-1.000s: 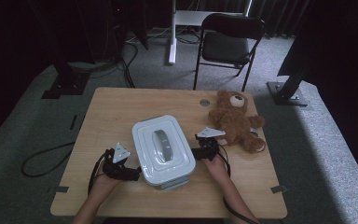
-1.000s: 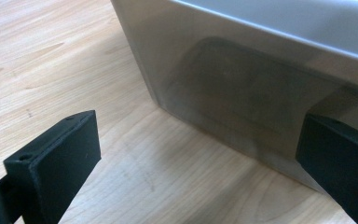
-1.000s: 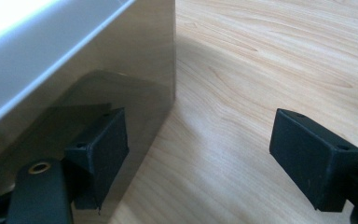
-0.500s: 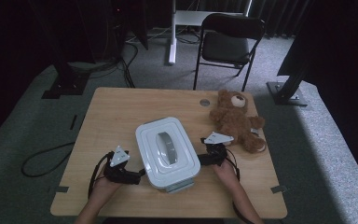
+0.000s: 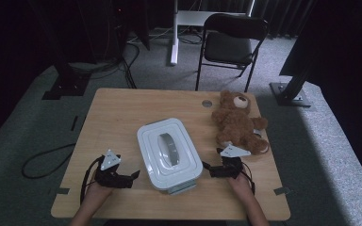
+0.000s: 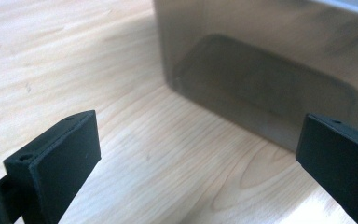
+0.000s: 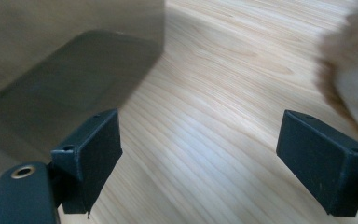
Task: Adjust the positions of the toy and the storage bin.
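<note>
The white lidded storage box [image 5: 169, 153] sits on the wooden table [image 5: 122, 113] between the two grippers, apart from both. The left gripper [image 5: 133, 176] lies just beside its near-left corner, jaws spread wide with nothing between them. The right gripper [image 5: 206, 167] is near its right side; its jaws have just been opening and stand wide on bare wood. No writing can be read. The box is smooth plastic, rounded at the corners, with a grey handle [image 5: 169, 148] on its ridged lid. A brown plush teddy bear [image 5: 238, 123] lies beyond the right gripper
</note>
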The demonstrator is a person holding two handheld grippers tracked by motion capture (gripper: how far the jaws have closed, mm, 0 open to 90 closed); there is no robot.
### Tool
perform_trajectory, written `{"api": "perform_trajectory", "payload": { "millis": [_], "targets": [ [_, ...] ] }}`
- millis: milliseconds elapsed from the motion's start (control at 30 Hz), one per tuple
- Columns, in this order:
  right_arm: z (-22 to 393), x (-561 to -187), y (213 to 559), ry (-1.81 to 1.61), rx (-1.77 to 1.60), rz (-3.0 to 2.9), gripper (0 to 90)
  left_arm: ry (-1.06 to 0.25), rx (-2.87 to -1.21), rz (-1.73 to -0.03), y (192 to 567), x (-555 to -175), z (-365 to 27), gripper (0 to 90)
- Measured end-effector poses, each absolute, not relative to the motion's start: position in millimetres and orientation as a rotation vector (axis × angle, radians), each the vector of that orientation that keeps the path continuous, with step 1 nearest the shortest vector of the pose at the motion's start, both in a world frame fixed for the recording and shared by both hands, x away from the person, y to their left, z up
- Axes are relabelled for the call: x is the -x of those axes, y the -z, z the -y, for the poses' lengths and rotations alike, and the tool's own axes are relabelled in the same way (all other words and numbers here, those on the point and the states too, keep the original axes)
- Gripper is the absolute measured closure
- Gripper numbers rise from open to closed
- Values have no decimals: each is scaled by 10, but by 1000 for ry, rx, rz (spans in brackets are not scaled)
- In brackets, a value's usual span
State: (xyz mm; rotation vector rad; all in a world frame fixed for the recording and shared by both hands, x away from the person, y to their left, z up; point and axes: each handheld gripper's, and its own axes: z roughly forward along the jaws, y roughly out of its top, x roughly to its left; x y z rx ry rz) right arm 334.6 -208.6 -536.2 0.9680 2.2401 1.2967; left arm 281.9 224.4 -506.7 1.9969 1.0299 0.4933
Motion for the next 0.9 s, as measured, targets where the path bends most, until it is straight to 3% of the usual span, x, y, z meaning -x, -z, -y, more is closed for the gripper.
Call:
{"api": "perform_trajectory", "payload": {
  "millis": [433, 900],
  "targets": [
    [2522, -3147, 5508, -1206, -1092, -2192, 130, -467, -1948, -1059, 5053, -2683, -2613, 5],
    [2858, -2915, 5565, -1161, -1199, -2124, 130, -552, -1966, -1157, 4953, -2486, -2934, 5]
  ]
}}
